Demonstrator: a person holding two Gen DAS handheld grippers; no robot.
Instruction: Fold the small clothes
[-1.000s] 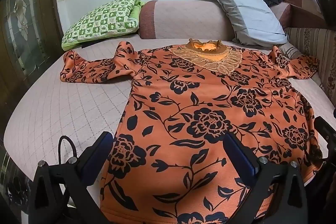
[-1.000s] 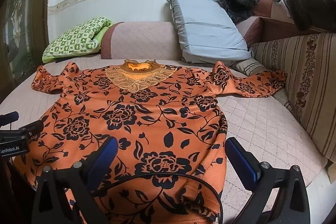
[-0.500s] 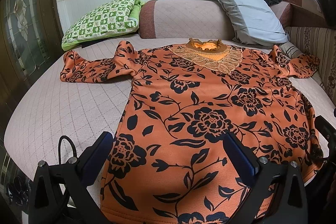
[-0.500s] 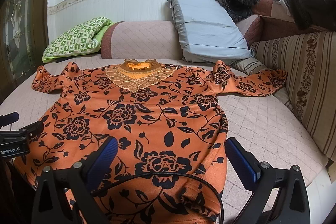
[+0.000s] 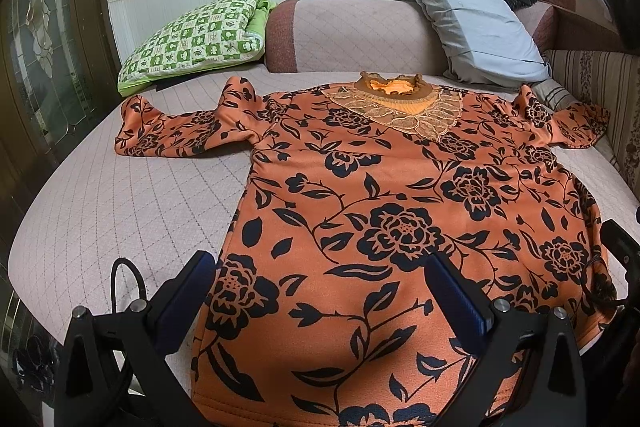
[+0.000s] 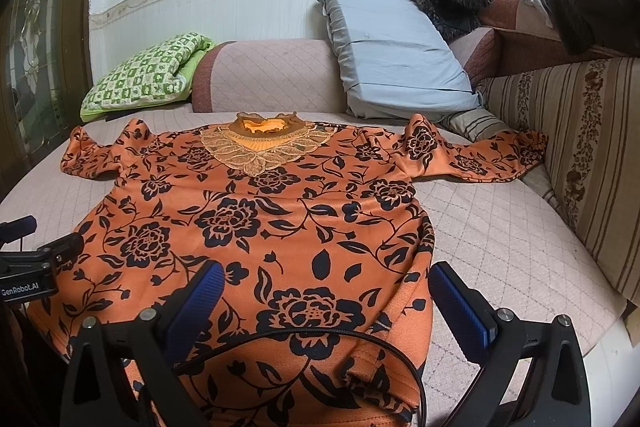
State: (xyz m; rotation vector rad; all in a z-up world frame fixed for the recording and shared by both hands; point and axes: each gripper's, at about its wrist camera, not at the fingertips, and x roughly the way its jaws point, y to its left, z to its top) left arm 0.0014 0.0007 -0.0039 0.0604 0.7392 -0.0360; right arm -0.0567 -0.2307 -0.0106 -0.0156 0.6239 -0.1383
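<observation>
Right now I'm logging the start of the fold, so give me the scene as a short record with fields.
garment: orange flowered top, spread flat, front up
sleeves: both stretched out sideways
collar: lace collar at the far end
surface: quilted pink sofa seat
left gripper: open, above the near hem, holding nothing
right gripper: open, above the near hem, holding nothing
folds made: none

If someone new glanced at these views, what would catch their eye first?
An orange blouse with black flowers lies spread flat across the quilted pink bed, sleeves out, lace collar toward the wall. Behind it, a green checked pillow sits left and a grey pillow right.
</observation>
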